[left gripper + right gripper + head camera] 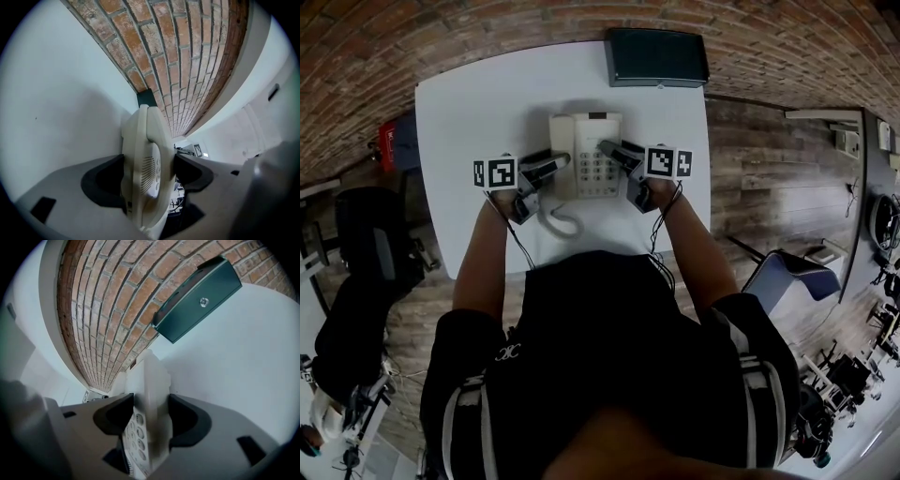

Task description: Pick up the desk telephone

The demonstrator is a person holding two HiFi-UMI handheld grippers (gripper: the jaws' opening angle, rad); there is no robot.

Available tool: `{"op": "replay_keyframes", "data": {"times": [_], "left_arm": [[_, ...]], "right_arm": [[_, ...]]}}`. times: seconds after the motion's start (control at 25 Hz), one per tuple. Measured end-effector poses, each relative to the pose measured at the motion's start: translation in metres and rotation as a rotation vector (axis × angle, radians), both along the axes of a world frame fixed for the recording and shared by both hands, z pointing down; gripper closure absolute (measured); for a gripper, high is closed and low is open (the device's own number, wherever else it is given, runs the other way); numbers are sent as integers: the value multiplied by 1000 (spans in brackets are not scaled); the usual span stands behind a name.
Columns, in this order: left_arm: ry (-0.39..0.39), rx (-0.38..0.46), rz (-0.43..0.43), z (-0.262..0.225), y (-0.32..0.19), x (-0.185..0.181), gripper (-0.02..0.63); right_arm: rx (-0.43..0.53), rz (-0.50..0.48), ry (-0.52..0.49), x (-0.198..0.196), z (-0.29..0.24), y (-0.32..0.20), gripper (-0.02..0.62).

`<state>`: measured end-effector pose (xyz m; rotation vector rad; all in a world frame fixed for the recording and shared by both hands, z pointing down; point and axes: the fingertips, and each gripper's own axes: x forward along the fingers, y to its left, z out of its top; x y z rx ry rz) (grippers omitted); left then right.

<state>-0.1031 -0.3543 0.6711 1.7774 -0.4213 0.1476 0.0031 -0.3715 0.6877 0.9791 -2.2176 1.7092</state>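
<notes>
Since my left gripper (560, 161) pinches the desk telephone (586, 141) at its handset side and my right gripper (607, 148) its keypad edge, grasping looks done; next, I'd lift both evenly.

This looks to me like an office or lab workroom. My white table (469, 103) is set against a bare brick wall (487, 37) on a wood-plank floor (759, 169). A desk telephone (586, 155) is in front of me. A black office chair (366, 253) stands to my left and a grey-blue chair (787, 281) to my right. Cabled equipment (848, 375) crowds the far right.
</notes>
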Motion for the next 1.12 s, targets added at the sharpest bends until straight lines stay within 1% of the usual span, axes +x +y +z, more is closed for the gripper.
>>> {"op": "replay_keyframes", "data": {"times": [0.16,0.32,0.64,0.84,0.96,1.12], "left_arm": [[-6,-1,15,-7,6,-1,267],[-14,1,3,-18,16,-1,272],[-27,69,-14,-51,26,2,275],[-24,135,-83,-83,25,-1,279],[-23,181,-111,-106,27,-1,282],[-21,220,-149,-136,27,-3,284]], "right_arm": [[25,-27,21,-3,-10,0,376],[22,-46,23,-3,-20,9,376],[71,-66,14,0,-52,18,376],[124,-62,6,-1,-84,16,376],[150,-81,1,0,-107,16,376],[214,-92,12,-4,-141,11,376]]}}
